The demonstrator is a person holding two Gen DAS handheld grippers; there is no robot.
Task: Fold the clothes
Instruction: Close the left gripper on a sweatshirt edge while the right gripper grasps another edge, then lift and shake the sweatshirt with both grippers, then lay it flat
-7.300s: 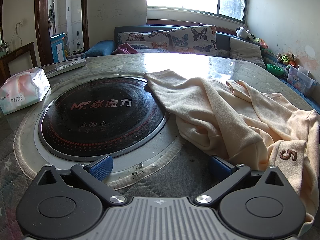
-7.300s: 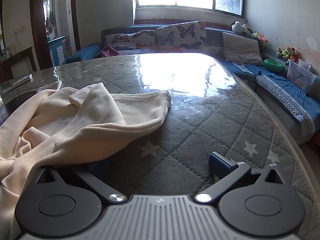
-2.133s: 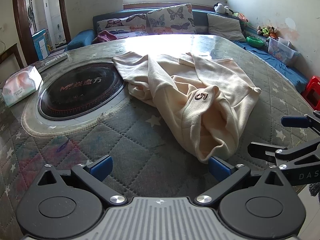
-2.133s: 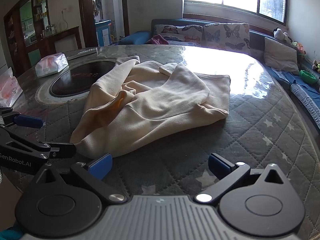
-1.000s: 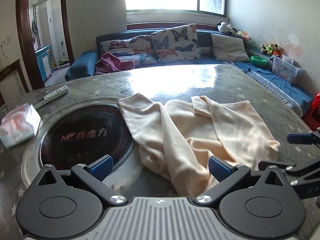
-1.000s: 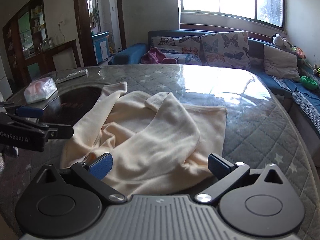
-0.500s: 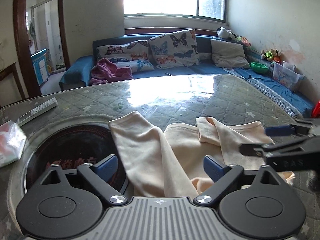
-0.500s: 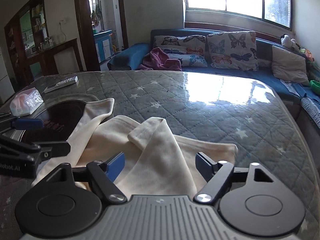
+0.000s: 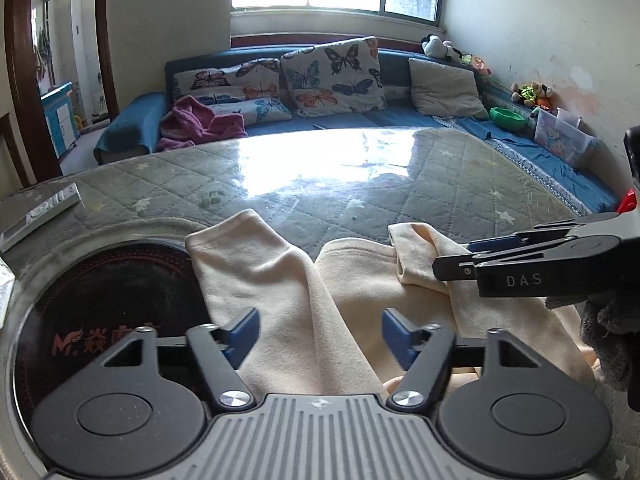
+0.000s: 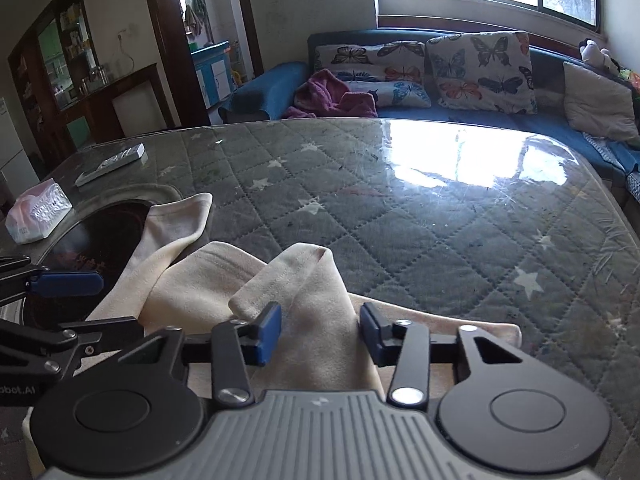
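Both grippers have advanced over the garment since a second ago and their jaws have narrowed from wide apart.

Table (image 9: 460, 168): quilted grey cover with stars under a glossy sheet; a dark round cooktop (image 9: 120, 304) is set into its left part.

Cream garment (image 9: 352, 280): lies on the near part of the table, one sleeve (image 9: 248, 268) reaching over the cooktop rim, the other sleeve (image 10: 316, 300) folded across the body.

Left gripper (image 9: 318, 330): tilted down over the first sleeve; jaws closing, sleeve cloth between the blue pads (image 9: 242, 330), pads not yet pressing.

Right gripper (image 10: 318, 334): tilted down over the folded sleeve; jaws closing, cloth between the pads (image 10: 268, 334), contact cannot be confirmed. In the left wrist view it enters from the right, held by a hand in a grey glove (image 9: 608, 328).

Nearby: tissue pack (image 10: 38, 212) and remote control (image 10: 112, 164) at the table's left edge, well apart from the garment; blue sofa (image 10: 272, 84) with butterfly cushions (image 10: 480, 72) behind
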